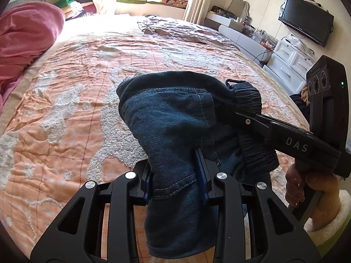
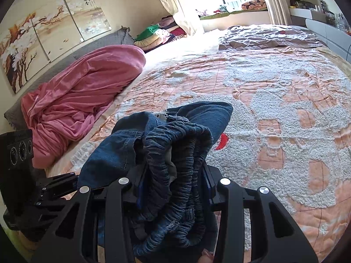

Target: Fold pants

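Denim pants (image 1: pixel 171 118) bunch at six o'clock — my left gripper (image 1: pixel 175 188) pinches leg, right gripper (image 2: pixel 173 188) pinches waistband; I'd spread them flat first.

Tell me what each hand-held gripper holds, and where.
Both hold the pants: left hand-held gripper a denim leg fold, right hand-held gripper the elastic waistband.

pants (image 1: pixel 166 118): 1 | claws: 2 (left claw (image 1: pixel 176 175), right claw (image 2: pixel 173 188)) | pink blanket (image 2: pixel 83 87): 1
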